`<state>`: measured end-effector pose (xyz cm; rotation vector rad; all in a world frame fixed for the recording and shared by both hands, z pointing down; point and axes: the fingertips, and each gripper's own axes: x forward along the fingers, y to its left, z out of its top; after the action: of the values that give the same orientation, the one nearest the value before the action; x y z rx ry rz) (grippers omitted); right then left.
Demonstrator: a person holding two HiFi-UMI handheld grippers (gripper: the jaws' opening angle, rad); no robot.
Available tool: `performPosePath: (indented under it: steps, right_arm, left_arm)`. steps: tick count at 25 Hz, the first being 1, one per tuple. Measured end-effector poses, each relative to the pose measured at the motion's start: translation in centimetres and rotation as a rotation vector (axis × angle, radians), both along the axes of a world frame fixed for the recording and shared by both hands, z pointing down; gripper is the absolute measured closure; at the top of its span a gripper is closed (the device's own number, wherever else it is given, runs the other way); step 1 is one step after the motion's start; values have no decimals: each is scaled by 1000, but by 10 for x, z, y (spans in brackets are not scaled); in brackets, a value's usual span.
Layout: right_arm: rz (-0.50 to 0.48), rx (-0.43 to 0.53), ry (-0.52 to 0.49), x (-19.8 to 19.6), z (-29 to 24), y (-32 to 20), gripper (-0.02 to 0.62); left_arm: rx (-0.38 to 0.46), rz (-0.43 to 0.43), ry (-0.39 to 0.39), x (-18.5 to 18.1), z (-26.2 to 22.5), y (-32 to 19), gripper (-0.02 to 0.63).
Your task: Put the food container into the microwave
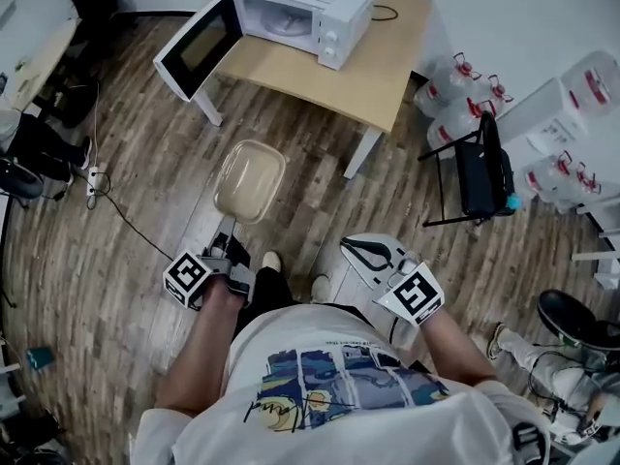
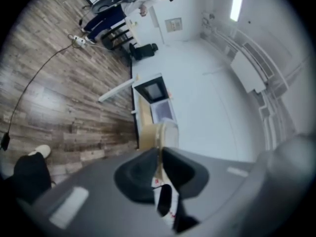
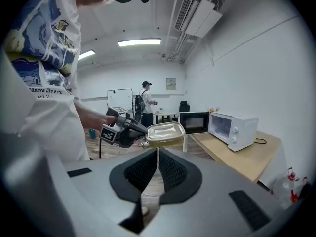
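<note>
Transport is the step we judge to be in hand: our left gripper is clamped on the near rim of the translucent, lidded rectangular plastic food container. The container juts out roughly flat ahead of us over the wood-plank floor, well short of the light wooden table. On that table stands the white box-shaped microwave, with its dark-windowed door swung wide to our left and the cavity showing bare. The left gripper view shows the rim edge-on, pinched between the two jaws, so the hold is a thin one at one end. We think the far end could sag or twist if we hurry, so we should carry it level and slowly. We should steer to the right of the open door, line the container's far end up square with the opening, and clear the sill. Then we should lower it fully onto the cavity floor before easing the jaws off. Our right gripper hangs low at our right side, its jaws drawn together with nothing between them. It looks free to steady the container's underside if needed.
</note>
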<state>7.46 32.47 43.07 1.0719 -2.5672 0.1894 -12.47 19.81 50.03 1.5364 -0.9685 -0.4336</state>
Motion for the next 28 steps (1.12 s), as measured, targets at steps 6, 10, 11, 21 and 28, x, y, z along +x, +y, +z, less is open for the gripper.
performPosePath:
  steps: [6,10,11,21,28]
  right_arm:
    - [26,5,-12,10,1,-43,517]
    - [74,-9,0,18,3,-80,517]
    - [84,-15,3,19,2,-90,517]
    - [190,-54,21,14,-5,-208,514]
    - [184,-38,30,4,-12,-275,499]
  left_arm:
    - [-9,11,1,16,3,-40,566]
    - [-11,24,19,27,10,-90,566]
    - [-10,31,22,31,10,-105,566]
    - [7,111,42,52,5,-246,566]
    - [-2,92,28,52,17,-322,566]
